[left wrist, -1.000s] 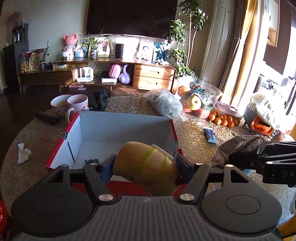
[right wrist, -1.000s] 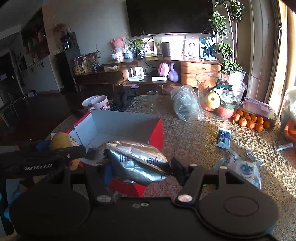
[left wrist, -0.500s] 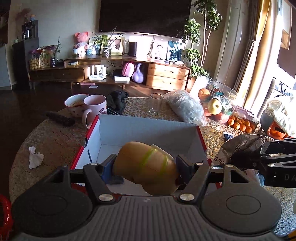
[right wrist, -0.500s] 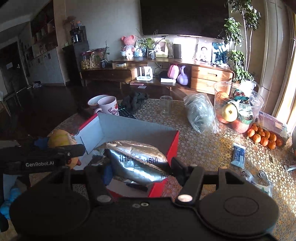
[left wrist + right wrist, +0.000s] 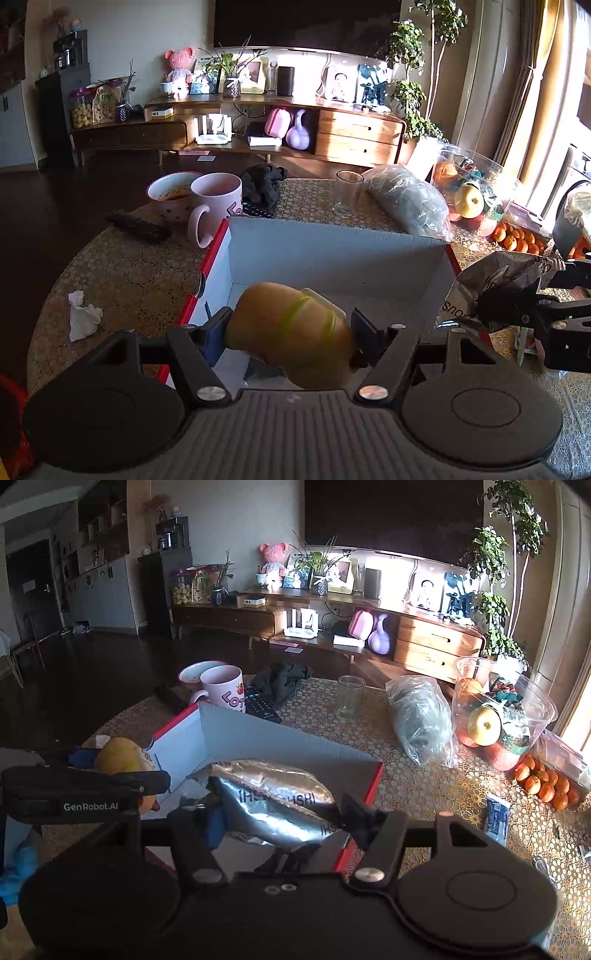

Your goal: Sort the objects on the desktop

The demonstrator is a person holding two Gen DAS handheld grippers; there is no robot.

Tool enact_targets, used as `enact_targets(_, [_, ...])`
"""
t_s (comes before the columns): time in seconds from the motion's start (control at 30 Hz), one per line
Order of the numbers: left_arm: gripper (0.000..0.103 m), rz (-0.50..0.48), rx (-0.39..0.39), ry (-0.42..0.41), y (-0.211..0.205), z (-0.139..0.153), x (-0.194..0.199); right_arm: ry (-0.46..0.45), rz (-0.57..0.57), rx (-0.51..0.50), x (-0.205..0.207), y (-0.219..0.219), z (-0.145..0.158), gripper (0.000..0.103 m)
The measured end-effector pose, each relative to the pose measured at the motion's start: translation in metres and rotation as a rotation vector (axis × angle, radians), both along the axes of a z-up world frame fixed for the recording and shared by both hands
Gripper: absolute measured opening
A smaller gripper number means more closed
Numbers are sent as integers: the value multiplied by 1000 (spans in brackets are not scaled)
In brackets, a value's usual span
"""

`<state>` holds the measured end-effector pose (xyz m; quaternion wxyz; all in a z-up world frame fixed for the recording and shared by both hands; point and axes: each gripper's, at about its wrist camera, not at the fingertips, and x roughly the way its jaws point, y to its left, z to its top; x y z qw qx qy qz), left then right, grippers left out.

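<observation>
The left tool [image 5: 291,328] pinches a yellow toy [image 5: 291,332] with a green band, held above the near end of the open box [image 5: 332,254], a red carton with pale grey inner walls on the table [image 5: 122,273]. The right tool [image 5: 280,812] pinches a crumpled foil bag [image 5: 273,797] over the box's right corner; silver print on it shows mirrored and only partly, something like "HSU". The left tool's side reads "GenRobot.AI" in the right wrist view. Behind the box stand a pink mug [image 5: 214,206] with red letters "LO…", a bowl [image 5: 170,194] just beside it, a dark cloth [image 5: 264,184], a remote [image 5: 260,705], an empty glass [image 5: 345,192] and a clear plastic sack [image 5: 410,203]. To the right sit a clear tub [image 5: 506,709] of fruit, a heap of small oranges [image 5: 546,782] and a blue packet [image 5: 496,818]. A crumpled tissue [image 5: 83,315] lies left of the box, well apart from it. A sideboard [image 5: 343,125] stands against the far wall.
</observation>
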<state>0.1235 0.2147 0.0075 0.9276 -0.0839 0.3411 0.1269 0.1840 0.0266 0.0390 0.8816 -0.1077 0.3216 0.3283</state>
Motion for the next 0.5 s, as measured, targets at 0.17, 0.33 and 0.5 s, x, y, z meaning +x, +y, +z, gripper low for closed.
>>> enact_targets(0.17, [69,-1,11,33,9,-9,15,-8,37,-43,3,15,-10,63])
enact_targets(0.33, [70,1,6,66,15,-19,30,-21,69,-93,7,27,-19,63])
enact_targets(0.5, [70,-12,14,89,19,-29,38,-16,80,-111,12,36,-26,63])
